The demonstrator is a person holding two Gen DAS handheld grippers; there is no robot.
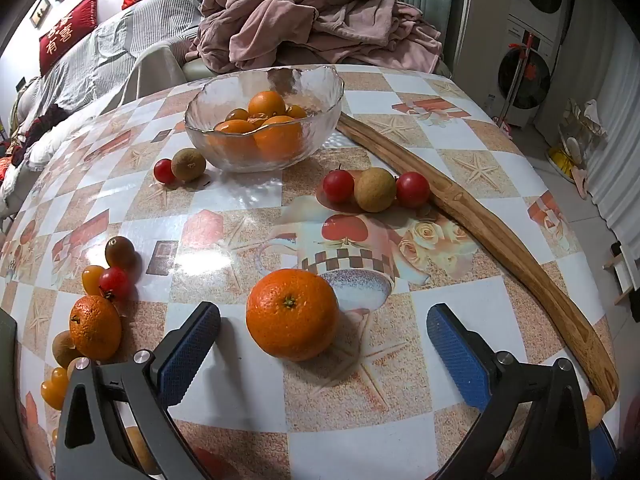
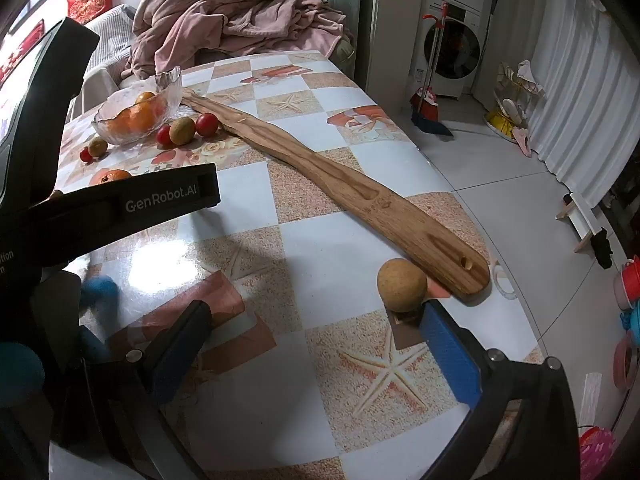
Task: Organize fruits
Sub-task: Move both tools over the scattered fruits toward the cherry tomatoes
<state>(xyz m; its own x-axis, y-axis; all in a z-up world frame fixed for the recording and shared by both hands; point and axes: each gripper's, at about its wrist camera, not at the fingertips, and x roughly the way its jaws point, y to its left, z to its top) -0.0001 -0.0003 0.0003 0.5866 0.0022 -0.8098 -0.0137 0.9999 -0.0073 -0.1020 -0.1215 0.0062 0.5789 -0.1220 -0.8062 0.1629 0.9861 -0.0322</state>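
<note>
In the left wrist view a large orange (image 1: pixel 292 314) rests on the patterned table (image 1: pixel 240 200), just ahead of my left gripper (image 1: pixel 322 316), whose blue pads stand wide open on either side without touching it. A glass bowl (image 1: pixel 324 120) holding several oranges stands at the back. Loose cherry tomatoes (image 1: pixel 338 186), brown longans (image 1: pixel 375 190) and a smaller orange (image 1: pixel 95 332) lie scattered around. In the right wrist view my right gripper (image 2: pixel 316 312) is open over bare table. A single longan (image 2: pixel 402 285) sits just beyond its right fingertip (image 2: pixel 440 328), beside the wooden board's end.
A long curved wooden board (image 2: pixel 360 192) runs diagonally from the bowl (image 2: pixel 136 116) to the table's right edge. The left gripper's black body (image 2: pixel 120 208) fills the left of the right wrist view. A sofa with a pink blanket (image 1: pixel 312 16) stands behind the table, tiled floor to the right.
</note>
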